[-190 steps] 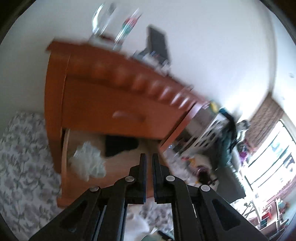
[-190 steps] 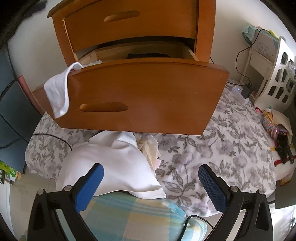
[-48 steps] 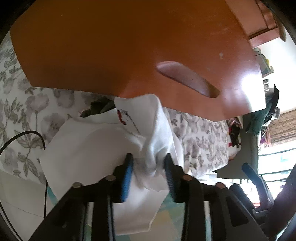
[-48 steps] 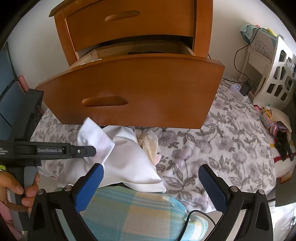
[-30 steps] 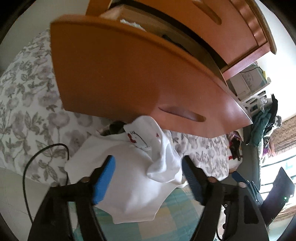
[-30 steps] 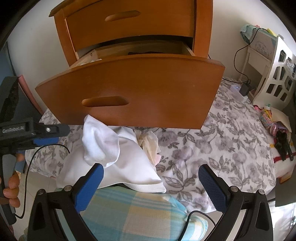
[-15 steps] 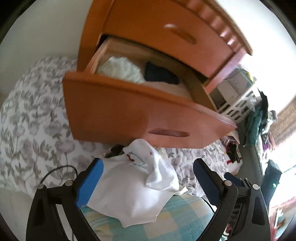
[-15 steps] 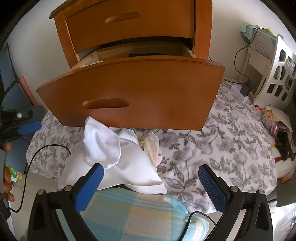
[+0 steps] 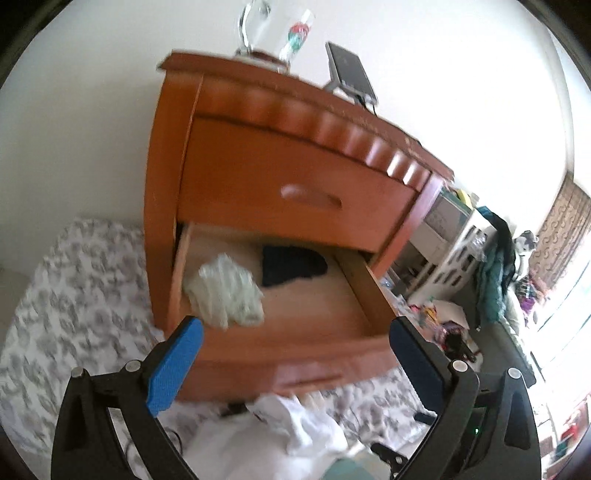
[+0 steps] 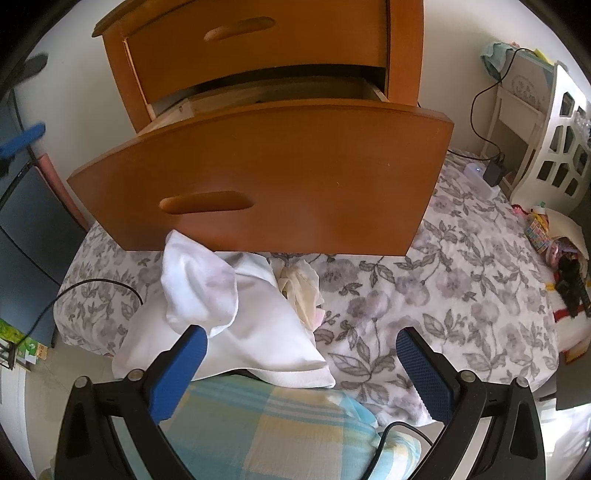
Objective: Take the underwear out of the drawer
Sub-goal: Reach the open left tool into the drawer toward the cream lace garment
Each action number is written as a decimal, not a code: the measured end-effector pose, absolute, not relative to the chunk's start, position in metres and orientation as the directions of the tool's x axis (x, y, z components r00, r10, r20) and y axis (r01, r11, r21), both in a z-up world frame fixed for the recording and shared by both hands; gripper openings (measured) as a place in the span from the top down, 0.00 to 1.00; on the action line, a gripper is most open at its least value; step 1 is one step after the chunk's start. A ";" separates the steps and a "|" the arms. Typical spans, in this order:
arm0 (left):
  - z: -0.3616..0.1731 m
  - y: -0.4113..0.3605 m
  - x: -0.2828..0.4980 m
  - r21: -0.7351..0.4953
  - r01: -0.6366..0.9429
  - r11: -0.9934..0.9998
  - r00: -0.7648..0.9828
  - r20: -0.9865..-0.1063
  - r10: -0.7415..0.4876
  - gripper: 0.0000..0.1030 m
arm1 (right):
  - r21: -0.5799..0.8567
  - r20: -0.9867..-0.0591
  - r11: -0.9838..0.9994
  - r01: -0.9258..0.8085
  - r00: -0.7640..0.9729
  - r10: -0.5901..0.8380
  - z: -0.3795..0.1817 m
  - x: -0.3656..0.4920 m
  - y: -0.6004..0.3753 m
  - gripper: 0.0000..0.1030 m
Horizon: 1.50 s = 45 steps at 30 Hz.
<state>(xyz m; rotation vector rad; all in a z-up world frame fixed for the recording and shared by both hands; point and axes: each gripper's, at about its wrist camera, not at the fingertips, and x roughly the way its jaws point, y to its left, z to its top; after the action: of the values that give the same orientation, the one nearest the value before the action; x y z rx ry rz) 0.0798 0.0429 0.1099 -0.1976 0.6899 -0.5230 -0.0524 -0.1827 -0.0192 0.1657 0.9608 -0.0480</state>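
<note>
The lower drawer (image 9: 280,343) of the wooden nightstand (image 9: 295,192) stands pulled out. Inside lie a crumpled white garment (image 9: 225,291) at the left and a black garment (image 9: 291,266) further back. My left gripper (image 9: 295,350) hovers open and empty above the drawer's front edge. In the right wrist view, a piece of white underwear (image 10: 199,284) lies on a white cloth pile (image 10: 258,339) below the drawer front (image 10: 258,177). My right gripper (image 10: 301,369) is open and empty, low over that pile. One blue pad (image 10: 22,138) of the left gripper shows at the far left.
The floral bedspread (image 10: 461,280) spreads beneath the drawer. A cream garment (image 10: 299,291) lies beside the pile, with a checked blue-yellow cloth (image 10: 280,424) in front. A black cable (image 10: 92,286) runs at left. A glass jug (image 9: 258,33) and a dark device (image 9: 351,70) top the nightstand. White shelving (image 10: 554,122) stands right.
My left gripper let go of the white underwear onto the pile, opened wide, then rose and tilted up to look into the drawer. The right gripper stayed put.
</note>
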 end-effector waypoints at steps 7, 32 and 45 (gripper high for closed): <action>0.118 0.030 0.126 -0.270 0.321 0.908 0.655 -0.629 -0.419 0.02 | 0.120 -0.825 0.985 0.124 0.564 0.030 -0.026 -0.049 -0.187 0.00; 0.021 -0.036 0.255 -0.022 0.215 0.976 0.312 -0.946 -0.090 0.13 | 0.126 -0.853 0.981 0.150 0.520 0.031 -0.046 -0.035 -0.200 0.00; -0.018 -0.046 0.277 0.017 0.212 0.977 0.192 -0.981 -0.025 0.33 | 0.131 -0.860 0.977 0.168 0.510 0.027 -0.052 -0.032 -0.207 0.00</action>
<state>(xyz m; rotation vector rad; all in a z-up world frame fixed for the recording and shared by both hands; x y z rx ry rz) 0.2769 -0.0463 -0.0182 0.1609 1.3692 -0.1670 -0.0323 -0.2074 -0.0523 0.2079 1.0339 -0.0856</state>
